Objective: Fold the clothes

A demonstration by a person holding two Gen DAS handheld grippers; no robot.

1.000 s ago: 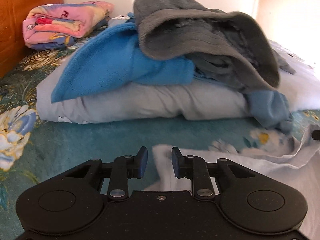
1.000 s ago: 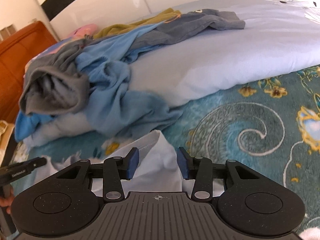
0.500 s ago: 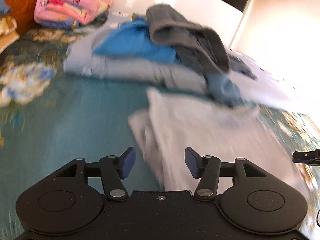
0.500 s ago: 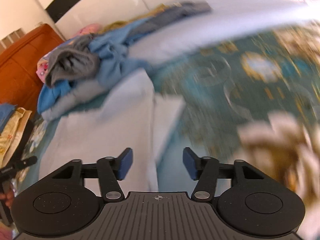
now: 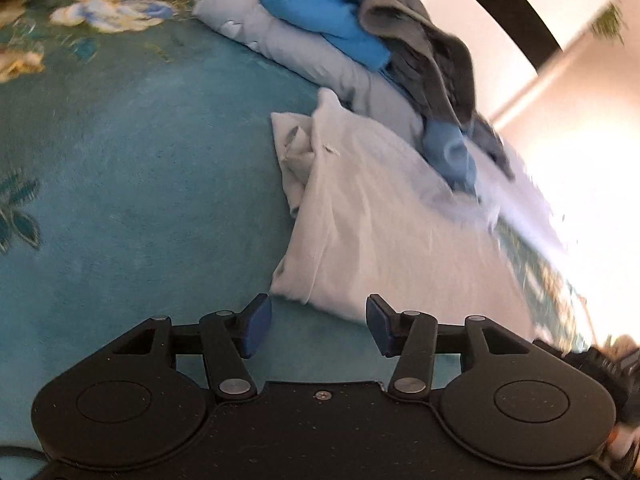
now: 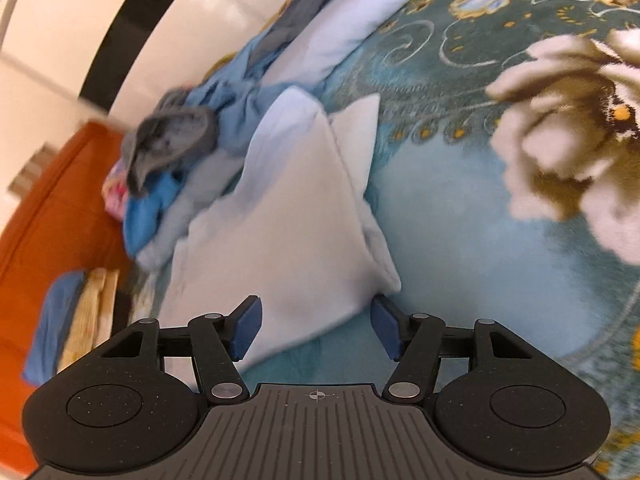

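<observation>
A white garment [image 5: 372,216] lies partly folded on the teal floral bedspread [image 5: 132,184], one sleeve tucked along its left edge. It also shows in the right wrist view [image 6: 288,224]. My left gripper [image 5: 318,326] is open and empty, just short of the garment's near left corner. My right gripper [image 6: 316,330] is open and empty, with the garment's near right corner lying between its fingers. A pile of unfolded clothes, bright blue [image 5: 328,16] and grey [image 5: 420,52], rests on a pale blue duvet [image 5: 288,48] behind the garment.
An orange wooden headboard [image 6: 52,216] stands at the left in the right wrist view, with folded blue and yellow items [image 6: 76,316] beside it. The other gripper's tip [image 5: 592,360] shows at the right edge of the left wrist view.
Both grippers opened wider, let go of the white garment and pulled back toward its near edge. The garment now lies flat on the bedspread.
</observation>
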